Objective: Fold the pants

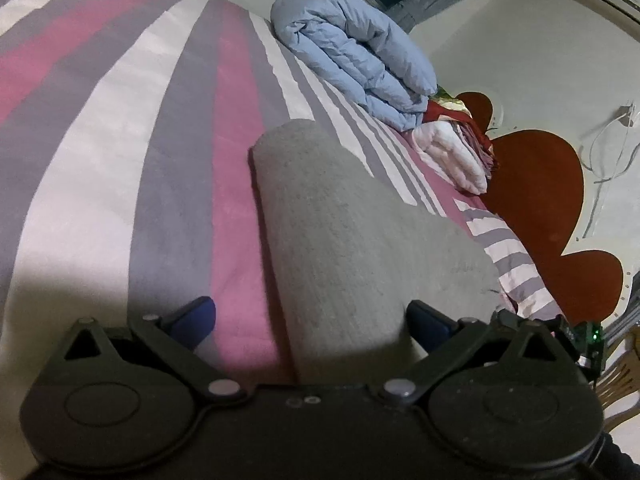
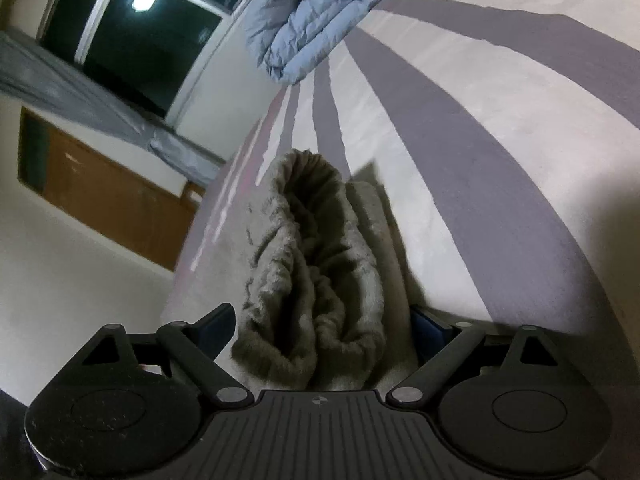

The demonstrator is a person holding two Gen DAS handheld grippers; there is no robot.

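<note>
The grey pants [image 1: 352,232] lie folded into a long thick strip on the striped bed sheet [image 1: 120,160]. In the left wrist view their near end sits between the blue fingers of my left gripper [image 1: 312,322]. It lies against the right pad and well clear of the left one, so the jaws stand open. In the right wrist view the bunched elastic waistband of the pants [image 2: 316,264] fills the gap of my right gripper [image 2: 323,320]. Those jaws are spread wide, and neither pad clearly presses the cloth.
A folded light-blue duvet [image 1: 352,52] lies at the far end of the bed, with a white and red folded blanket [image 1: 452,152] beside it. A red cloud-shaped headboard [image 1: 536,184] borders the bed. The right wrist view shows a dark window [image 2: 132,40] and the bed's left edge.
</note>
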